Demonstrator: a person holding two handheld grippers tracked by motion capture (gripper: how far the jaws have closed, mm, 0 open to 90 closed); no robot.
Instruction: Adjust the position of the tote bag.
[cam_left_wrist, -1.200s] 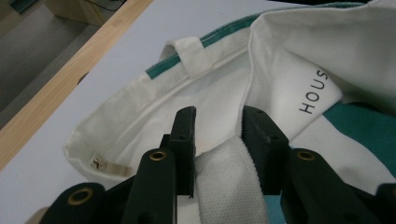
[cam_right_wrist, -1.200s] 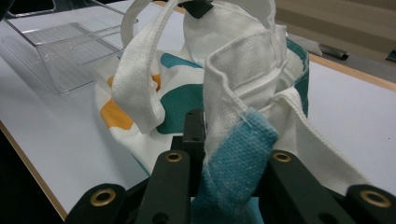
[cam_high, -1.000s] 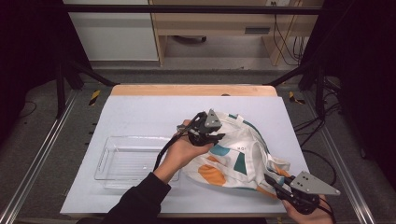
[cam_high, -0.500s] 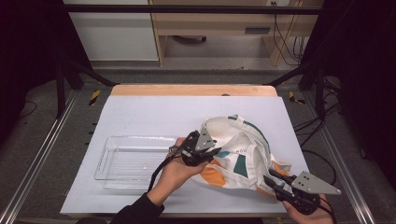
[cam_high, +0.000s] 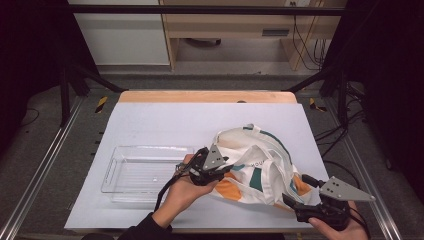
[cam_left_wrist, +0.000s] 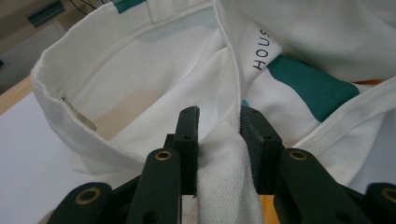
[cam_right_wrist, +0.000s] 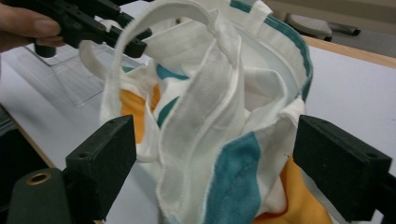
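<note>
Left gripper view: the left tool (cam_left_wrist: 218, 135) pinches a fold of the tote bag (cam_left_wrist: 154, 79); the right tool (cam_right_wrist: 215, 158) stands wide, bag (cam_right_wrist: 224, 107) between its jaws, tray (cam_high: 145, 170) beside.

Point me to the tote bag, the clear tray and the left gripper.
tote bag (cam_high: 260, 155): high view, on its white upper panel.
clear tray (cam_high: 116, 170): high view, on its left rim.
left gripper (cam_left_wrist: 218, 128): left gripper view, midway between its fingertips, on pinched fabric.
</note>
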